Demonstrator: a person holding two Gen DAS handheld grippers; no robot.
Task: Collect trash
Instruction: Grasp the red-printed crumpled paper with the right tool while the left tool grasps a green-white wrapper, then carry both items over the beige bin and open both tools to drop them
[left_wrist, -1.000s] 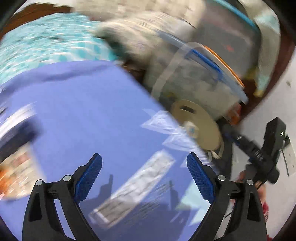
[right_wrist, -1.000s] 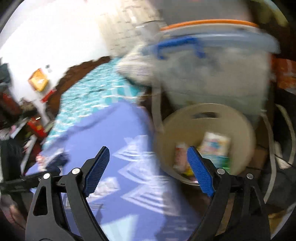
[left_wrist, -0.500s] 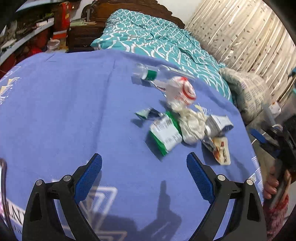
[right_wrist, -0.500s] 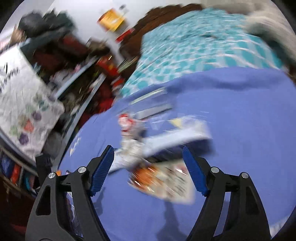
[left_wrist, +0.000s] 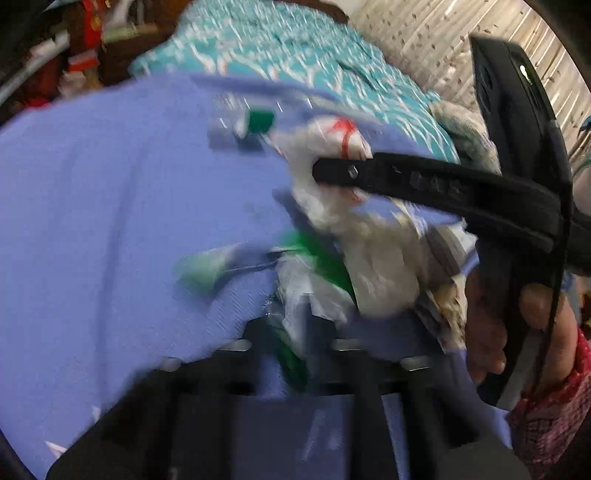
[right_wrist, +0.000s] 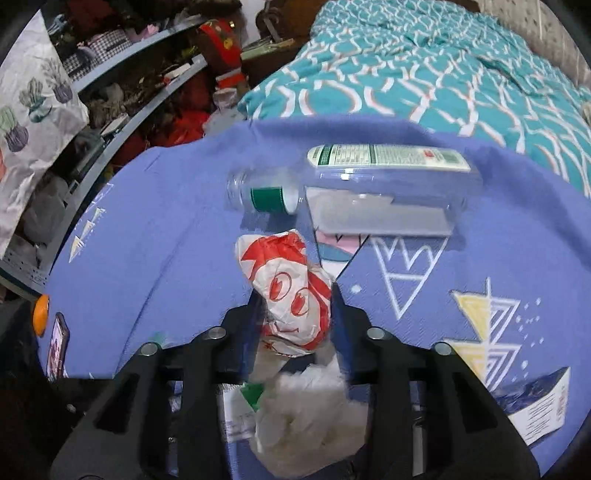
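A heap of trash lies on a blue blanket (right_wrist: 147, 221). My right gripper (right_wrist: 295, 306) is closing, and its pads press both sides of a crumpled red-and-white paper wrapper (right_wrist: 288, 273). The left wrist view is blurred. There my left gripper (left_wrist: 291, 332) is closing on a green-and-white wrapper (left_wrist: 314, 291) pinched between its fingers. The right gripper (left_wrist: 325, 171) reaches in from the right, held by a person's hand (left_wrist: 491, 325). A clear plastic bottle (right_wrist: 384, 184) with a green label lies beyond the red-and-white wrapper. A wad of white tissue (right_wrist: 306, 413) sits under the right gripper.
A printed leaflet (right_wrist: 535, 402) lies on the blanket's right edge and a phone (right_wrist: 55, 343) at its left edge. A teal patterned quilt (right_wrist: 424, 74) covers the bed behind. Cluttered shelves (right_wrist: 122, 92) stand on the left.
Both grippers swung away from the bin and down onto the trash heap. Both pairs of jaws went from wide open to narrow, each around a wrapper.
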